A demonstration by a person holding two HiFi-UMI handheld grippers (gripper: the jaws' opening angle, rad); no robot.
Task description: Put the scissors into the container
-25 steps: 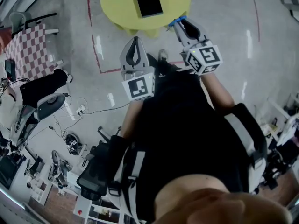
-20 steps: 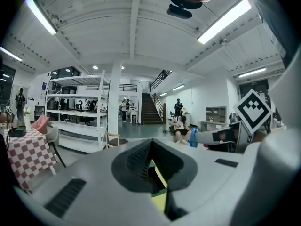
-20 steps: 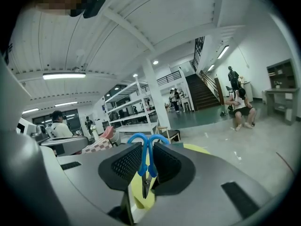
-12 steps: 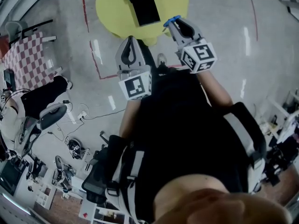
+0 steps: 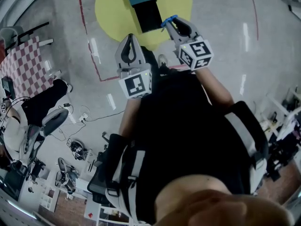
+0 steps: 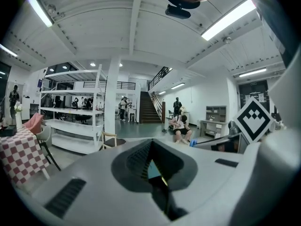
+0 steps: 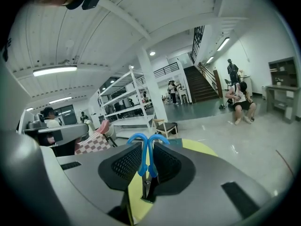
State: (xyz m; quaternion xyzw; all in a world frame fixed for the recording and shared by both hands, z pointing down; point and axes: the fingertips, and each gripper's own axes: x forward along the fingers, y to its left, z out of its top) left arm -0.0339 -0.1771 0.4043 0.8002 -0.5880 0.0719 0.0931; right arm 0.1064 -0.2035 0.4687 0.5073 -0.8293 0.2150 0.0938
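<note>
Your right gripper [image 5: 171, 26] is clamped on the blue-handled metal scissors [image 5: 168, 20], just beside the black-and-teal rectangular container [image 5: 146, 14] at the round yellow table's [image 5: 110, 8] near edge. Your left gripper [image 5: 130, 39] hangs nearby. Its own view shows its jaws together, empty. The right gripper view shows only a thin pinch: tilting could drop the scissors short of the container. Nothing blocks the path.

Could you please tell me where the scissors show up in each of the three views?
Head view: top centre, the scissors stick out of the right gripper's tip.
Left gripper view: just a blue bit, right of centre.
Right gripper view: dead centre, clamped between the jaws.
Shared landmark: the checked tablecloth, at left in every view.
</note>
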